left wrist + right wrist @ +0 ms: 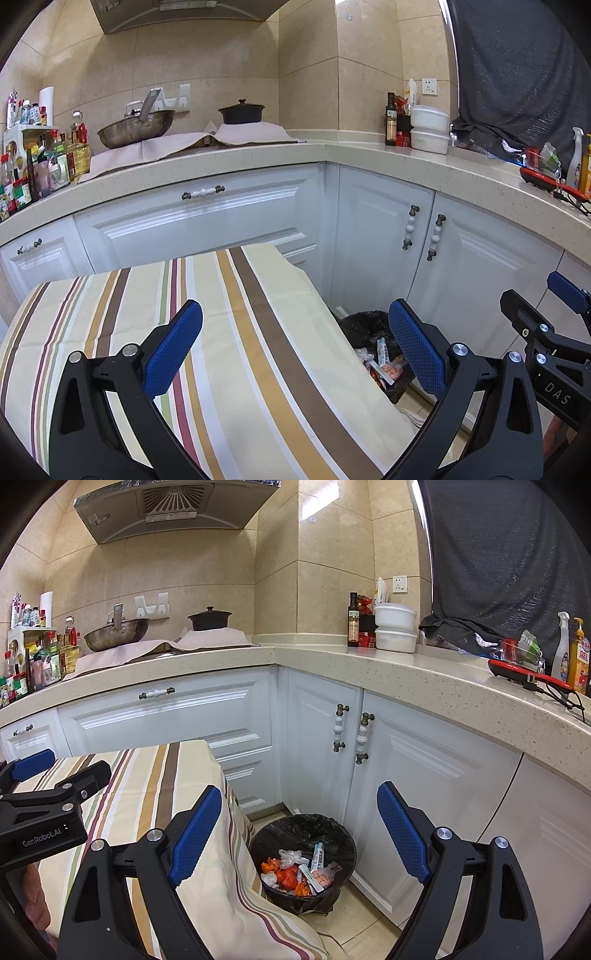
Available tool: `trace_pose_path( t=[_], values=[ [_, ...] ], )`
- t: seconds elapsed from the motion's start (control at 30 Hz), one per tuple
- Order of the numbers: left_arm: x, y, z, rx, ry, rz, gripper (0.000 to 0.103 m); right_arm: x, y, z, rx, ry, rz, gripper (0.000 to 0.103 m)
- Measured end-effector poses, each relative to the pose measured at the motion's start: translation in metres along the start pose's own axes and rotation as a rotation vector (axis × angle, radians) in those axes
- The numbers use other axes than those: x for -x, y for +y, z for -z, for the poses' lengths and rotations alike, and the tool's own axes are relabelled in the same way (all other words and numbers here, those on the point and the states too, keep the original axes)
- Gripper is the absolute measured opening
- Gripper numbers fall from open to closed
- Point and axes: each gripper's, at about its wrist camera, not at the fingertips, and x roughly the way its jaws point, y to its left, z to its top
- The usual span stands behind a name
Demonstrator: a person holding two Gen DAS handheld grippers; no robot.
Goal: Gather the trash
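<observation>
A round bin with a black liner (303, 827) stands on the floor beside the striped-cloth table (155, 775). It holds several wrappers and packets (299, 871). In the left wrist view the bin (364, 325) shows past the table's right edge. My left gripper (295, 347) is open and empty above the tablecloth (236, 332). My right gripper (295, 834) is open and empty, above the bin. The right gripper also shows at the right edge of the left wrist view (554, 325), and the left gripper shows at the left edge of the right wrist view (55, 779).
White cabinets (424, 775) stand close behind the bin. The counter (406, 668) carries a wok (116, 629), a black pot (209, 618), white tubs (396, 627) and bottles (37, 664). A dark cloth (498, 554) hangs at the right.
</observation>
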Motion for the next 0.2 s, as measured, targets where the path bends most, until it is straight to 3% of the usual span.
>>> trace_pose_path(
  t=[0.2],
  values=[
    [-0.0088, 0.0113, 0.0025, 0.021, 0.041, -0.017, 0.098, -0.0070, 0.0057, -0.0001, 0.008, 0.018, -0.015, 0.084]
  ],
)
